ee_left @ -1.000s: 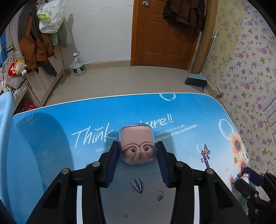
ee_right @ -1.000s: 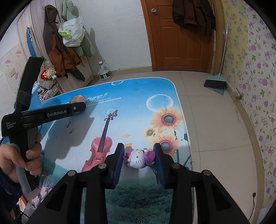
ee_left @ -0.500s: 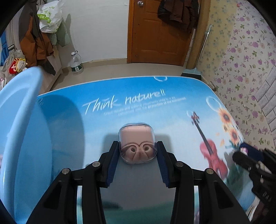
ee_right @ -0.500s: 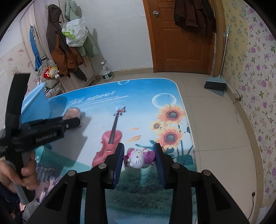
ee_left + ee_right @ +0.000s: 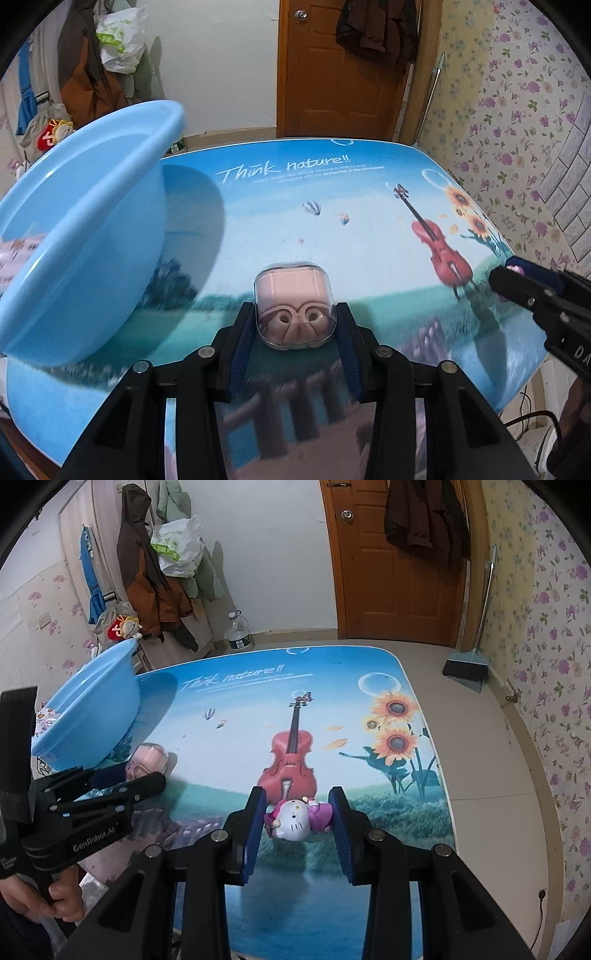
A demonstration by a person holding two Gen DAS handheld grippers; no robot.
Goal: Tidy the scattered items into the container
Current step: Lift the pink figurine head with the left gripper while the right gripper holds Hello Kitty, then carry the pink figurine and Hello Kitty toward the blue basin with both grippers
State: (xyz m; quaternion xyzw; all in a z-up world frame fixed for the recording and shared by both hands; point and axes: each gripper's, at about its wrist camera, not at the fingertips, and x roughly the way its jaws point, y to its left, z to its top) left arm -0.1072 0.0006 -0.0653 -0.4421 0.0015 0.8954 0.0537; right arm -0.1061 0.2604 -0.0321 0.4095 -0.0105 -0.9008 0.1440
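While the left gripper (image 5: 295,325) is clamping the clear earbud case (image 5: 294,306) beside the blue basin (image 5: 110,206), the right gripper (image 5: 298,821) is pinching the cat figurine (image 5: 295,819) above the table (image 5: 369,686). Both loads are smooth and rounded, so either could be slipping out short of the rim, or the two grippers could be colliding there.

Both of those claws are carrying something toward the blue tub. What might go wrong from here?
1. The left gripper pinches only the near end of the clear earbud case, so it might slip out short of the blue basin.
2. The right gripper holds the cat figurine sideways; it could twist loose.
3. The basin's near wall stands high, so a low approach might bump it.
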